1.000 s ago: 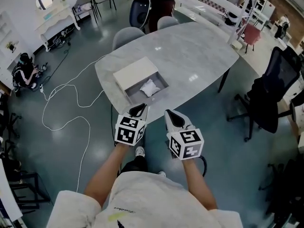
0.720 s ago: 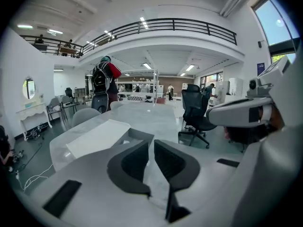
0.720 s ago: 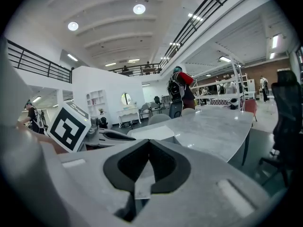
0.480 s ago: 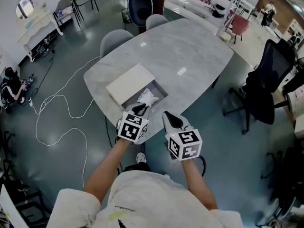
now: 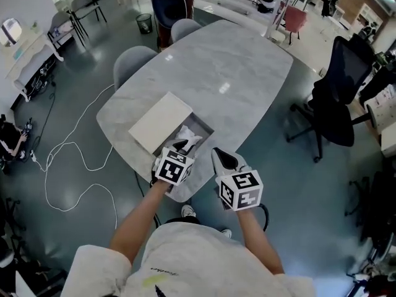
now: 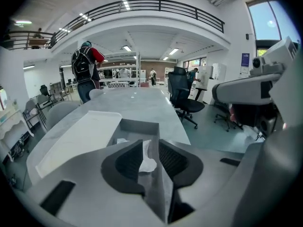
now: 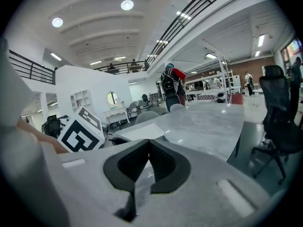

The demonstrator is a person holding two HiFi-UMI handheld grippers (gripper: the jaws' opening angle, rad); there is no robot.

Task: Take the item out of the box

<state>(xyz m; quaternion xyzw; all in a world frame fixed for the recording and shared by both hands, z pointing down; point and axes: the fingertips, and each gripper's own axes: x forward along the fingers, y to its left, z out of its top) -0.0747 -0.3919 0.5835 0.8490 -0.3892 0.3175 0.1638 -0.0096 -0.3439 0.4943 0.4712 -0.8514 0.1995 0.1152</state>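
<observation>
lying loose in the open grey tray of the box (image 5: 207, 129), just left of centre in the head view, the item (image 5: 187, 135) is a small crumpled white thing, like thin paper or a soft bag; what exactly it is cannot be told. it looks light and limp, so it should give under the pads rather than resist, and it probably won't slip or break, though a shallow pinch might tear off a corner or let it sag. the best hold seems to be the raised bunched middle, taken from above, clear of the tray walls. the flat white lid (image 5: 159, 121) sits touching the tray on its upper left side. the left gripper (image 5: 180, 145) hangs just below the tray at the near table (image 5: 235, 73) edge, its jaws parted and holding nothing; in the left gripper view the item (image 6: 146, 160) shows through the gap, further off. the right gripper (image 5: 226, 158) is beside it, lower centre of the frame, off the table edge, its jaws pressed together on nothing.
</observation>
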